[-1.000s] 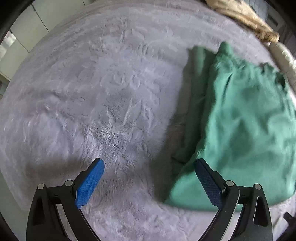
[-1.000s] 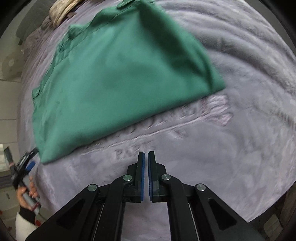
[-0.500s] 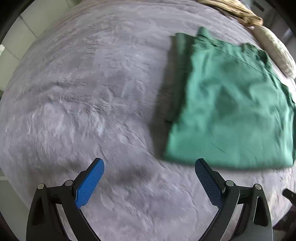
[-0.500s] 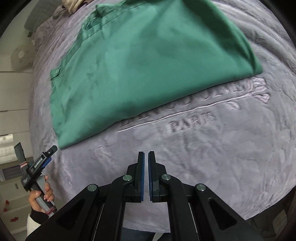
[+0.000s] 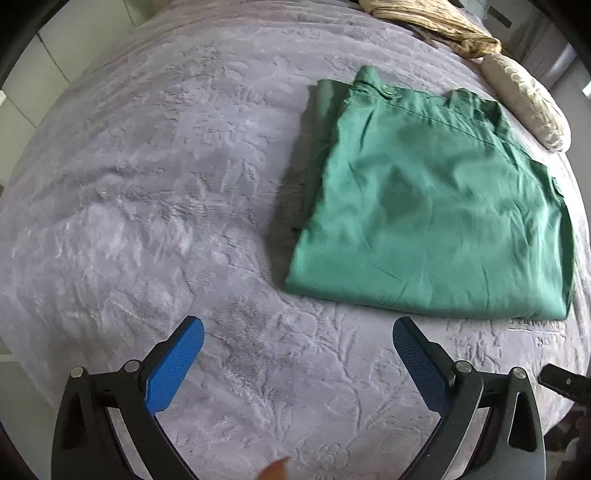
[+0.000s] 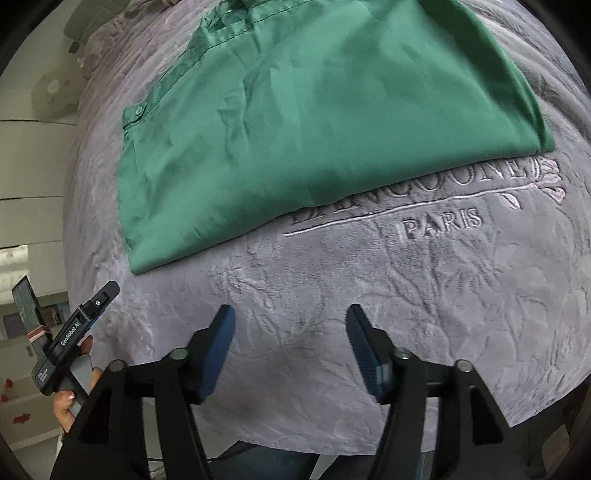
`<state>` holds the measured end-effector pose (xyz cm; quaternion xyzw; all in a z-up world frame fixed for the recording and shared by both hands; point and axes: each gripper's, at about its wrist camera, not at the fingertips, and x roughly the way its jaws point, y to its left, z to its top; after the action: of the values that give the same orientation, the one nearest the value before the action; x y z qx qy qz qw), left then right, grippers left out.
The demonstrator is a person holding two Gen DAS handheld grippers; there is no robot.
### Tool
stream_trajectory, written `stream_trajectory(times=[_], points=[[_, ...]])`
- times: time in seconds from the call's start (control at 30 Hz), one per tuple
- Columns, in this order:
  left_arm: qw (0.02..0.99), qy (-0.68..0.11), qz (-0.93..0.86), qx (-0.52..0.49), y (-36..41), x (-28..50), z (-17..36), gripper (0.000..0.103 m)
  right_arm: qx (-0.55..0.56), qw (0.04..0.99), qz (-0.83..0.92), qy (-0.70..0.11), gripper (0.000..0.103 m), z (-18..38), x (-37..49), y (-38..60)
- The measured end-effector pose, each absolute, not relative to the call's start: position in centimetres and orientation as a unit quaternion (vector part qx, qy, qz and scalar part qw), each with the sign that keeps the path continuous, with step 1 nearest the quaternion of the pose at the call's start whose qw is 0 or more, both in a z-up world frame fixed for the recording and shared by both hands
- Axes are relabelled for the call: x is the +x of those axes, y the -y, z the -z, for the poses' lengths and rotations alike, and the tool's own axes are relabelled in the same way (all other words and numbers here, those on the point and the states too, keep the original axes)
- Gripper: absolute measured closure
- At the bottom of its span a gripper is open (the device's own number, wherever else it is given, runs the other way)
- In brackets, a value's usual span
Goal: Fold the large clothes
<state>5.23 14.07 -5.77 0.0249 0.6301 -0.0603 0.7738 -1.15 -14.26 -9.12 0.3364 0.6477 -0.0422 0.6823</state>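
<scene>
A green garment [image 5: 432, 218] lies folded into a flat rectangle on the grey plush bedspread [image 5: 155, 177]. In the right wrist view the same green garment [image 6: 314, 110] fills the upper half, its buttoned edge at the left. My left gripper [image 5: 297, 339] hangs open over bare bedspread, short of the garment's near edge, with nothing between its blue pads. My right gripper [image 6: 290, 325] is opening, its jaws apart above the bedspread [image 6: 424, 295] below the garment, and nothing sits between them. The left gripper's body [image 6: 74, 332], held by a hand, shows at the lower left of the right wrist view.
Embossed lettering [image 6: 439, 221] marks the bedspread just below the garment. A beige crumpled cloth [image 5: 436, 22] and a pale pillow [image 5: 524, 99] lie at the far right of the bed. White cabinets [image 6: 29, 184] stand beyond the bed's left edge.
Both grippers have drawn back from the garment, which now lies farther off in both views. The right gripper's jaws, shut before, now stand apart. The left gripper stays open.
</scene>
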Motion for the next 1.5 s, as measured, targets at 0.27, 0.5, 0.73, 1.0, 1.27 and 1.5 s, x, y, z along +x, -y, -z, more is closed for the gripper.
stream_trajectory(times=[0.27,0.5,0.73,1.0,1.27,1.5], points=[[0.756,-0.65,0.069,0.041,-14.2,6.2,7.2,0.001,0.343,0.701,0.025,-0.624,0.015,8.4,-0.2,12.7],[0.756,-0.646,0.082,0.059,-13.8,6.3,7.2,0.001,0.374,0.698,-0.003,-0.61,0.0,8.9,0.4,11.0],[0.752,-0.651,0.086,0.064,-13.9,6.6,7.5,0.001,0.397,0.671,-0.02,-0.626,0.0,10.3,0.7,9.5],[0.748,-0.654,0.09,0.07,-14.2,6.9,8.0,0.001,0.416,0.663,-0.003,-0.622,0.0,11.0,0.4,9.7],[0.745,-0.659,0.087,0.061,-15.1,7.8,8.9,0.001,0.471,0.624,0.002,-0.623,0.0,12.9,0.5,9.8],[0.743,-0.662,0.076,0.058,-16.9,8.7,9.5,0.001,0.513,0.601,0.003,-0.613,0.0,14.2,1.3,9.2]])
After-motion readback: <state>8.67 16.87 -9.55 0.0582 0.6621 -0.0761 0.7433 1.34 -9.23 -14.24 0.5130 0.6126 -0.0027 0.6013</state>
